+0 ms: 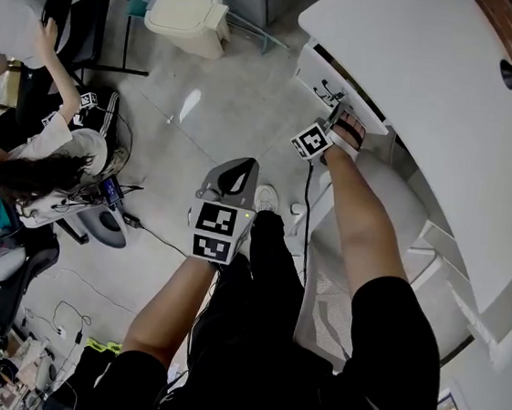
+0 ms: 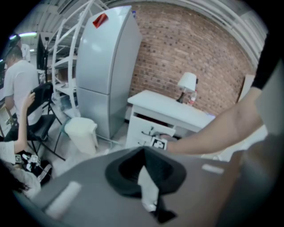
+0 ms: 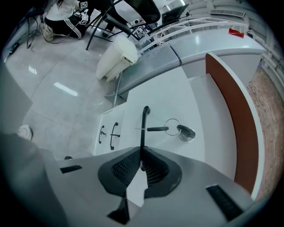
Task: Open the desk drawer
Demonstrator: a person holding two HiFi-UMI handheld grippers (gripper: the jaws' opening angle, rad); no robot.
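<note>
Right hand-held gripper (image 3: 141,154): jaws closed on the thin black metal handle (image 3: 143,126) of the white top drawer (image 3: 155,95). The handle runs on past the pads. Just right of it, a silver key on a ring (image 3: 179,129) sits in the drawer's lock. Two smaller black handles (image 3: 114,134) mark the lower drawers, further left in my right gripper view.

In the left gripper view the top drawer stands slightly out from the white desk (image 1: 433,100), with a dark gap above it.

Left hand-held gripper (image 2: 143,153): jaws together, nothing held, near my body over the grey floor (image 1: 222,104).

Far left: cream lidded bin (image 1: 187,17) and a seated person (image 1: 21,173).
</note>
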